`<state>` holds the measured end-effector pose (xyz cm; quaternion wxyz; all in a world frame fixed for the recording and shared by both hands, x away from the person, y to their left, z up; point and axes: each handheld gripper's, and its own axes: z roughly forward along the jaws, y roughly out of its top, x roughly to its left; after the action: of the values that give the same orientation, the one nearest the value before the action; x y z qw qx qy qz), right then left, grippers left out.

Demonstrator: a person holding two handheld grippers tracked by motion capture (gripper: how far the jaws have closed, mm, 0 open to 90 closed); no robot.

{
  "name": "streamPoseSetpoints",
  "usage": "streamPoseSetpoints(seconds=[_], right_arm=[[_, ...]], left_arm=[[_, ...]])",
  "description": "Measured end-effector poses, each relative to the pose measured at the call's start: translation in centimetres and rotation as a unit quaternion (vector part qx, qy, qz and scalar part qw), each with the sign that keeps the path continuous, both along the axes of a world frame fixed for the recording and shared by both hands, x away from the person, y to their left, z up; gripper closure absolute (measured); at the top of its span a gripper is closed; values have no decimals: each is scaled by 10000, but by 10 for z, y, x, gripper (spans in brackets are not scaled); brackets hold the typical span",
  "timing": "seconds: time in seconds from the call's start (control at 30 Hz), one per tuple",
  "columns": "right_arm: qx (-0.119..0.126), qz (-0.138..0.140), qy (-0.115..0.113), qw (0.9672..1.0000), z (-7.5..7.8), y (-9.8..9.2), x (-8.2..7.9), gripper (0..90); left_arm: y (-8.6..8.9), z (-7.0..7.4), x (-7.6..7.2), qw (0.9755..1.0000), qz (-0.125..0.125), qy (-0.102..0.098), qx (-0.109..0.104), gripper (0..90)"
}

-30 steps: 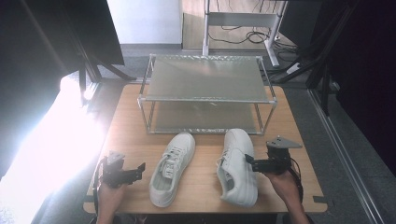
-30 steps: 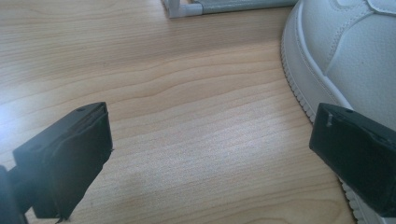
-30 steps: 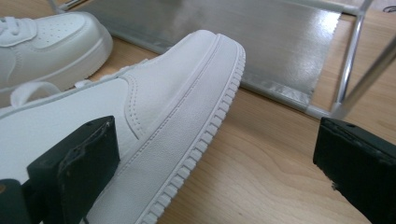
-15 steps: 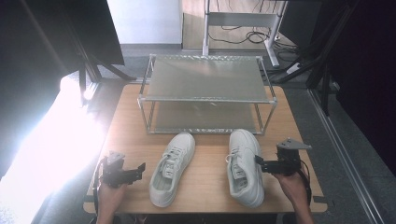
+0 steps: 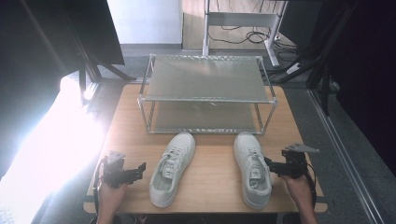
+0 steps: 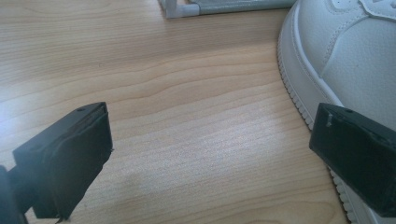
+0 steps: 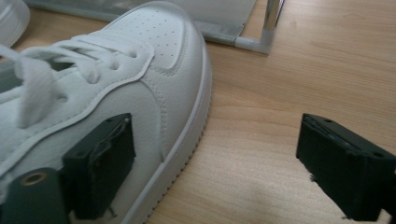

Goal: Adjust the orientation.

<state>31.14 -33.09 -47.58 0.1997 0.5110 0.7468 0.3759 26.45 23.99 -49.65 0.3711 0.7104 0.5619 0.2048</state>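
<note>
Two white sneakers lie on the wooden table [image 5: 215, 186], toes toward the rack. The left shoe [image 5: 172, 168] lies angled, and my left gripper [image 5: 140, 170] rests open to its left. In the left gripper view the left gripper [image 6: 210, 140] has bare wood between its jaws, with that shoe's sole [image 6: 345, 51] beside the right jaw. My right gripper [image 5: 270, 164] is at the right side of the right shoe [image 5: 252, 170]. Its jaws have just been closing a little. In the right gripper view the right gripper [image 7: 215, 154] stands open; one jaw overlaps the shoe's side [image 7: 154, 70] and the other is over wood.
A two-tier metal rack [image 5: 205, 79] stands at the back of the table, both shelves bare. Its corner leg [image 7: 268, 23] is just beyond the right shoe's toe. A hand holds each gripper near the table's front edge. The floor to the left is in bright glare.
The right gripper has moved to the right and slightly toward the front edge, and the right shoe has shifted right with it. The left gripper and left shoe have stayed put.
</note>
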Motion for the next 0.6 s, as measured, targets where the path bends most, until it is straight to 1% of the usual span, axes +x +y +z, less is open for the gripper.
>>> streamPoseSetpoints(seconds=[0.17, 0.23, 0.3, 0.4, 0.5, 0.53, 0.6], right_arm=[[179, -38, 52, 9998, -3, -5, 1, 94], [94, -43, 86, 9999, -5, -7, 1, 84], [97, -31, 92, 9999, -6, -8, 0, 85], [-9, 90, 11, 10000, -5, -9, -3, 84], [30, 111, 33, 9999, -4, -10, -6, 72], [54, 100, 69, 9999, -3, -12, -10, 53], [87, 119, 103, 9998, -3, -14, -14, 43]], left_arm=[[1, 1, -1, 10000, 3, 8, -8, 0], [1, 1, -1, 10000, 9, 11, -11, 0], [1, 2, -2, 10000, 20, 23, -13, 0], [1, 5, -3, 10000, 16, 22, 17, 0], [1, 6, -4, 10000, 18, 28, 43, 0], [1, 8, -5, 10000, 14, 35, 49, 0], [1, 11, -7, 10000, -2, 60, 39, 0]])
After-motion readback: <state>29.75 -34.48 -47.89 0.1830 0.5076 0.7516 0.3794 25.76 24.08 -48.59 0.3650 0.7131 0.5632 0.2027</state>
